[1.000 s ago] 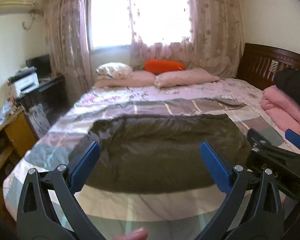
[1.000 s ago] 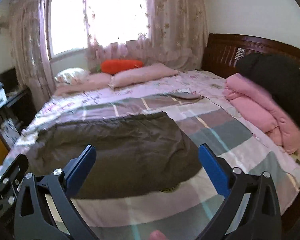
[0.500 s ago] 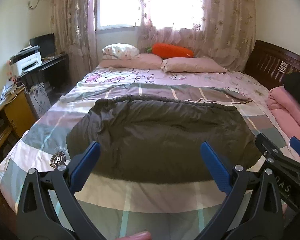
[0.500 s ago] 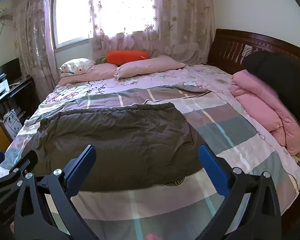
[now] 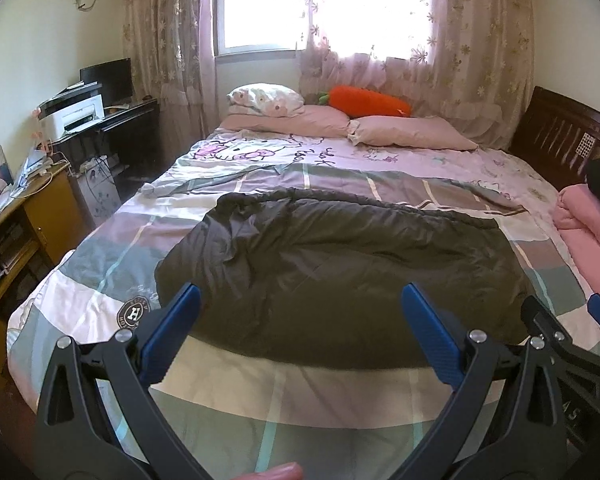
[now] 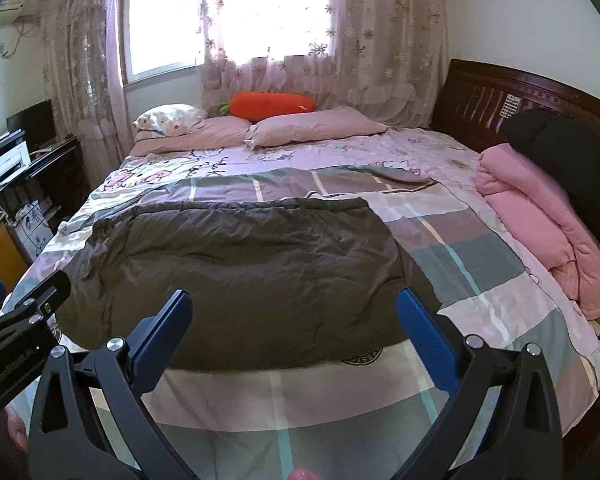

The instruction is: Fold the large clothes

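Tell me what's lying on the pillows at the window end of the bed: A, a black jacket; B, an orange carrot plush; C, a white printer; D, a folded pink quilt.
B: the orange carrot plush lies across the pink pillows under the curtained window.

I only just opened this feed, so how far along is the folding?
Done: the dark garment lies spread flat on the bed, apparently doubled over. In hand: nothing; the left gripper and right gripper hover open above its near edge. Left: gripping it and making further folds.
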`<state>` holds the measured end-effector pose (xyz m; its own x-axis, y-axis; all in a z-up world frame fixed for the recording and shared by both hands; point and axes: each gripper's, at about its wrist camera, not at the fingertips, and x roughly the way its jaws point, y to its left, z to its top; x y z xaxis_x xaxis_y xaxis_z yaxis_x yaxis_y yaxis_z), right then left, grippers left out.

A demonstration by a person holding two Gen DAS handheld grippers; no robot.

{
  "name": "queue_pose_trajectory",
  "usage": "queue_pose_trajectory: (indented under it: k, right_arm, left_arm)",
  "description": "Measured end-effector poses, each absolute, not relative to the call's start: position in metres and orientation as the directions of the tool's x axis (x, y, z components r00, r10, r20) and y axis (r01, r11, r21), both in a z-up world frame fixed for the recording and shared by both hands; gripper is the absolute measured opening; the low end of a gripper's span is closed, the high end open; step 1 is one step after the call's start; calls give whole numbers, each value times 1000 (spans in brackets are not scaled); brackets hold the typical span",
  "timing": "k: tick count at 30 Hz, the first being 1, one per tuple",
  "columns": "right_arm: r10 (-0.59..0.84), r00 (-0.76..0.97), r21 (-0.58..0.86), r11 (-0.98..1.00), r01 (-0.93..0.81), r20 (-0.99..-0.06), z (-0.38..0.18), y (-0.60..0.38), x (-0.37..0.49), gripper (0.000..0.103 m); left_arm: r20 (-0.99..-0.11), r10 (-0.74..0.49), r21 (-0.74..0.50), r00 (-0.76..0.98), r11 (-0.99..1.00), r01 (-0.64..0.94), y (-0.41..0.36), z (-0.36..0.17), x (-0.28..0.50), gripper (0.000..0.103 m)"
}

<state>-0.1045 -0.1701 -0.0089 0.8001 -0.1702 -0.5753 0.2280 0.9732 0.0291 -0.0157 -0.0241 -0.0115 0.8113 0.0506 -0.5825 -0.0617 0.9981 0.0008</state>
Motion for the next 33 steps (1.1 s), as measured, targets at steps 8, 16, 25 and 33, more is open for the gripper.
queue_pose_trajectory:
  k: [8,16,25,33]
  right_arm:
    - [-138,803,30,981,191,-580,-13,-156,-103,102]
    - [-130,806,25,984,177,-578,-15,-149,-104,102]
    - [-115,808,31,986,163,-578,-15,-146,-104,102]
    - [-115,807,34,986,164,-580,-16,-145,-104,102]
  left_arm:
    - [-598,60,-18,799,996,-89,-15,-13,-13,101]
    - [-602,75,-10,795,995,-101,-13,-14,-14,101]
    - [-600,79,-4,796,995,-102,-13,-12,-15,101]
    - [-600,77,-5,796,995,-100,-14,-13,-15,101]
